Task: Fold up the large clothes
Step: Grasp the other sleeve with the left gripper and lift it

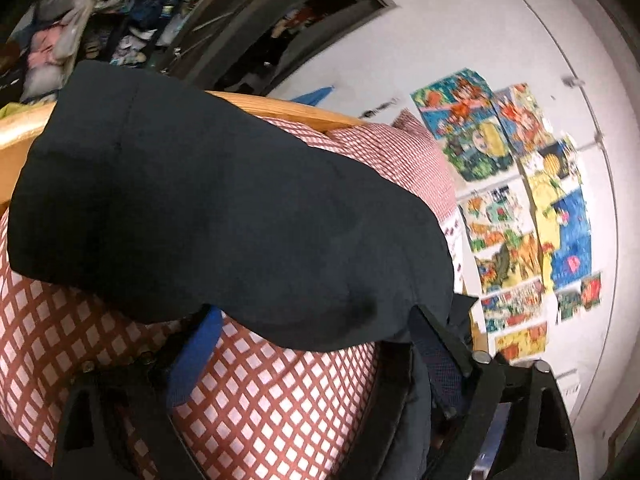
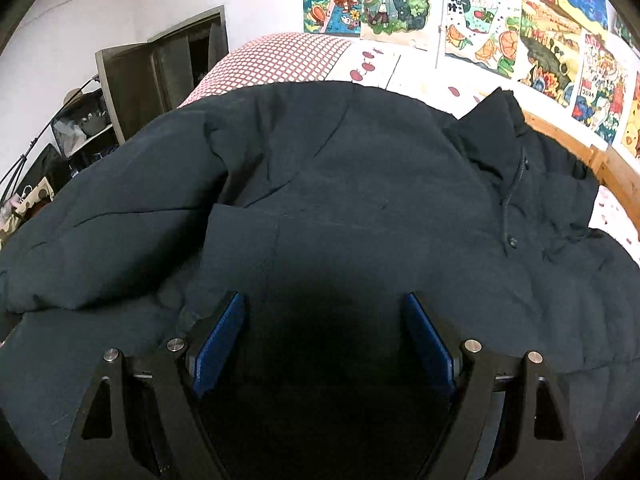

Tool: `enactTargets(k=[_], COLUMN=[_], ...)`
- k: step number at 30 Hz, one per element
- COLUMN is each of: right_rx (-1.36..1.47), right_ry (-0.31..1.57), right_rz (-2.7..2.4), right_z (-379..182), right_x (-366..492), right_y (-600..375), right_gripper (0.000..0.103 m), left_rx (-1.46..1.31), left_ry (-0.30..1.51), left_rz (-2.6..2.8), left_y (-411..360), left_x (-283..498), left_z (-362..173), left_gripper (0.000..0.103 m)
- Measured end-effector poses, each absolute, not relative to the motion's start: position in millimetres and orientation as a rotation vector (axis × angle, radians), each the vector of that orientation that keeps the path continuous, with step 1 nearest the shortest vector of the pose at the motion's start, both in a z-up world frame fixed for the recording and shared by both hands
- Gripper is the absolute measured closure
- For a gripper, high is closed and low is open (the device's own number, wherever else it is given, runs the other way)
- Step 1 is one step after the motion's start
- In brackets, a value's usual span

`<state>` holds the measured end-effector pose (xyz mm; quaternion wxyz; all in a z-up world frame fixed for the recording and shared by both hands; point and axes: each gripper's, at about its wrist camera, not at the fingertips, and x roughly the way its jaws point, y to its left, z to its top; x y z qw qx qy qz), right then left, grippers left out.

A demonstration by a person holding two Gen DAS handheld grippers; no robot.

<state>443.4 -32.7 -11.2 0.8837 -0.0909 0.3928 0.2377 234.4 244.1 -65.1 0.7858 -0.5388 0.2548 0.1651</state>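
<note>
A large dark navy padded jacket [image 2: 360, 184] lies spread on the bed, collar and drawstring at the right, one sleeve folded over at the left. My right gripper [image 2: 324, 336] is open, its blue-padded fingers [image 2: 218, 340] spread wide just above the jacket's body. In the left wrist view a puffy part of the same jacket [image 1: 208, 208] hangs lifted above the red checked bedding [image 1: 256, 400]. My left gripper [image 1: 316, 336] looks open with its fingers [image 1: 196, 352] far apart, and jacket cloth drapes over its right finger; whether it grips the cloth is unclear.
A wooden bed frame [image 1: 280, 108] edges the bed. A red checked pillow [image 2: 280, 60] lies at the head. Colourful drawings [image 1: 520, 200] cover the white wall. A dark cabinet [image 2: 160, 72] and cluttered shelves [image 1: 80, 20] stand beyond the bed.
</note>
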Motion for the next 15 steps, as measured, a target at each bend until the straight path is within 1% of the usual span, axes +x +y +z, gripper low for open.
enactTargets(k=[1,2,4,5,7,9,10,13,15], right_rx=[-0.183,-0.177,-0.163,-0.158,-0.141,-0.132,-0.129,-0.121,-0.115], right_ry=[0.819,0.821,0.821,0.822,0.824,0.824,0.823,0.816,0.809], right_rz=[0.496,0.497,0.502,0.503,0.509,0.512,0.513,0.513,0.515], right_z=[-14,-16,-20,-22,-24,-26,-27,-28,-26], right_x=[443,445,444,445,444,445,444,444,444], right_y=[-33,-32,-33,-33,-35,-36,-36,-37,-38], right_gripper=[0.023,0.023,0.022,0.021,0.021,0.02,0.02,0.02,0.02], left_rx=[-1.174,-1.187,-1.208,-1.217,-1.217,-1.174,-1.13,-0.971,-0.823], left_ry=[0.544,0.537,0.525,0.518,0.5,0.478,0.468,0.436,0.394], left_rz=[0.366,0.38,0.414,0.418,0.42,0.423,0.431,0.45,0.456], left_y=[248,251,254,256,256,254,250,238,226], left_x=[232,232,229,227,228,230,231,237,240], left_z=[-68,-71,-77,-80,-80,-72,-64,-34,-3], left_gripper=[0.029,0.036,0.065,0.07,0.086,0.094,0.095,0.096,0.097])
